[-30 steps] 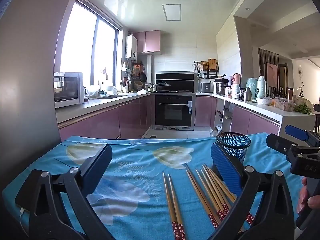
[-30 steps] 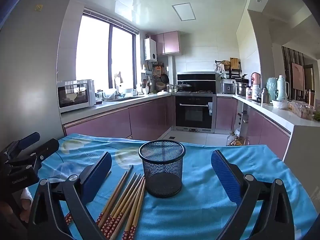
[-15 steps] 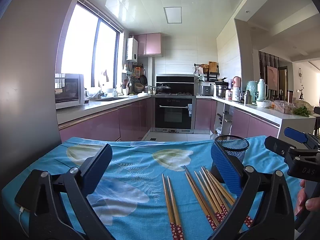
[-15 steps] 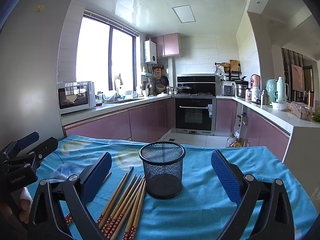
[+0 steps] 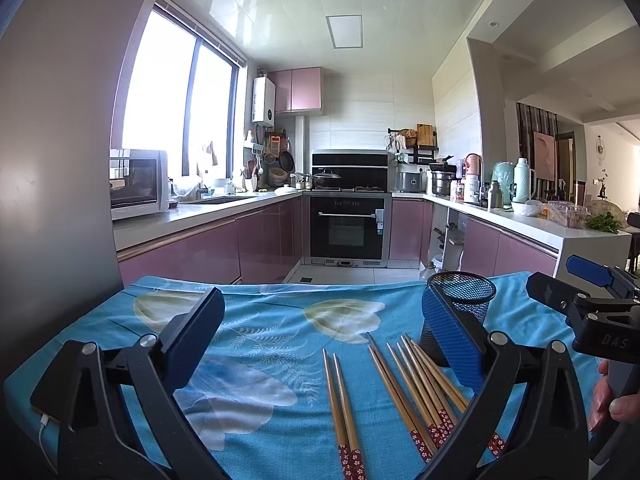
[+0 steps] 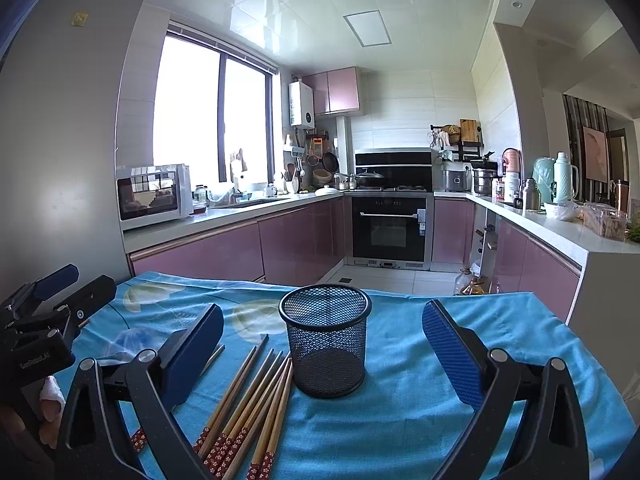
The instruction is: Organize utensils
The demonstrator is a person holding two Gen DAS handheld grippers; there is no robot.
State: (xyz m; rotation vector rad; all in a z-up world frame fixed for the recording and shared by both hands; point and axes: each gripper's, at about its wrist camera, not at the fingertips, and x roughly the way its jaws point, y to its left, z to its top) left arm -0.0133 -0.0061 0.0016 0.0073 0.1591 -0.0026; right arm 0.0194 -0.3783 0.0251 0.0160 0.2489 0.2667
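A pair of chopsticks (image 5: pixel 342 408) lies on the blue tablecloth (image 5: pixel 260 344), their red patterned ends toward the near edge, a little apart from a larger bunch of chopsticks (image 5: pixel 416 392) to their right. That bunch fans out with its tips pointing toward the far side, just beside the black mesh holder (image 6: pixel 326 340), which stands upright and empty to the right of the sticks. In the right wrist view the bunch (image 6: pixel 248 404) lies at the holder's left foot, the nearest sticks almost touching its base.

The left gripper (image 5: pixel 320 336) hovers over the near part of the cloth with its blue-padded jaws spread wide, nothing between them; the pair of chopsticks sits in the gap below. The right gripper (image 6: pixel 322 352) is likewise spread wide and empty, the holder framed between its fingers. A hand (image 5: pixel 610 396) grips the right tool's handle at the right edge. Behind the table lies a kitchen with pink cabinets (image 6: pixel 296 236).
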